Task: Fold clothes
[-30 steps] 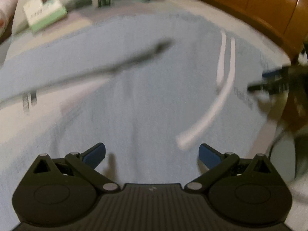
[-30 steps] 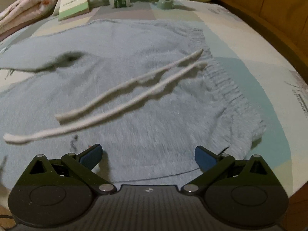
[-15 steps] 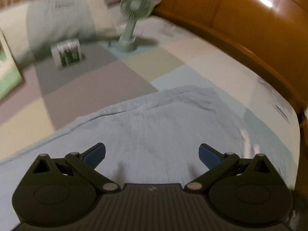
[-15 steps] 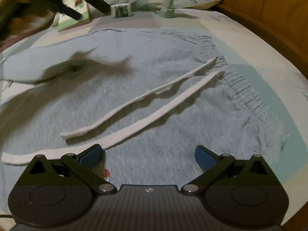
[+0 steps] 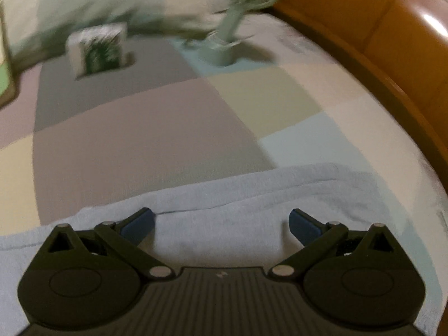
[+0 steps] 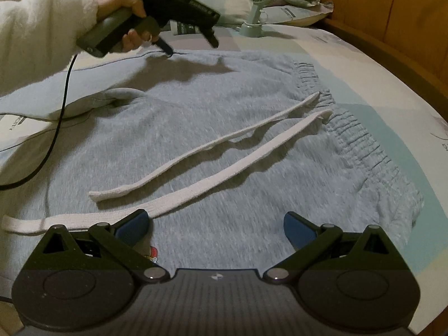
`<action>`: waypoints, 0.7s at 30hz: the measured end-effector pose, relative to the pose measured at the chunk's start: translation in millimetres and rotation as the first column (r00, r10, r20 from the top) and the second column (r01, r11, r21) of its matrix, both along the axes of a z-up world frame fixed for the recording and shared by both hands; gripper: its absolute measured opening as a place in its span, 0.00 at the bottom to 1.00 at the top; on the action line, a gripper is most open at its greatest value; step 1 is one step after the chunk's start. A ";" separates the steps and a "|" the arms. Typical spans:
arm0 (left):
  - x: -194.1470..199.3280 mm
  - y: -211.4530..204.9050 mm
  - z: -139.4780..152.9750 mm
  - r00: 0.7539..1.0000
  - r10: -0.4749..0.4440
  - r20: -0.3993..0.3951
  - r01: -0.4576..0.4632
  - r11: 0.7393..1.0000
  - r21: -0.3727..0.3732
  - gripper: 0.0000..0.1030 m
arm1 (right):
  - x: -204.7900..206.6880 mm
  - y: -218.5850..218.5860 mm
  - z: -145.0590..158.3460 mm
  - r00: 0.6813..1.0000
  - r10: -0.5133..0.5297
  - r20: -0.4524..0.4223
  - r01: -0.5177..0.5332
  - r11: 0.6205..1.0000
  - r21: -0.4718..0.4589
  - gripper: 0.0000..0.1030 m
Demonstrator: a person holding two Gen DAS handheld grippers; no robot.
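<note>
Lying flat across the patchwork bedspread [image 5: 173,128], the light blue sweatpants [image 6: 224,128] are spread waistband toward the wooden bed frame [image 6: 392,22], two white drawstrings [image 6: 212,142] loose on top. Folding looks barely begun: this seems the reach for a first grip. The left gripper [image 5: 221,222] sits at the far edge of the fabric, fingers spread and empty; the right gripper [image 6: 215,226] hovers over the near side, likewise released. Next, both likely need to pinch an edge and carry it over.
</note>
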State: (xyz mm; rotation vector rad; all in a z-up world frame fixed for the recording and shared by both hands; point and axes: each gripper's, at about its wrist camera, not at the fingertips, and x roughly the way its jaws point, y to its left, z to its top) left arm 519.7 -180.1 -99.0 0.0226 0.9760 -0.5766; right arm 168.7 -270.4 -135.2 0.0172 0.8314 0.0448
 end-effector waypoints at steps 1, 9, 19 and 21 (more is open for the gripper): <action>-8.0 -6.0 5.4 0.999 -0.041 0.003 0.041 0.999 -0.017 0.99 | -0.5 0.0 -0.2 1.000 0.000 0.001 0.000 1.000 -0.001 1.00; -65.5 -87.3 -8.5 0.929 -0.370 -0.006 0.369 0.925 0.088 0.99 | -4.4 2.4 1.1 1.000 -0.005 0.001 0.005 1.000 -0.005 1.00; -28.4 -123.5 -34.2 0.965 -0.260 0.030 0.259 0.965 0.047 0.99 | -10.2 -0.3 0.6 1.000 0.010 0.012 -0.010 1.000 0.001 1.00; -24.3 -125.8 -32.0 0.970 -0.242 0.016 0.241 0.970 0.045 0.99 | -10.7 -0.5 1.2 1.000 0.011 0.011 -0.011 1.000 0.000 1.00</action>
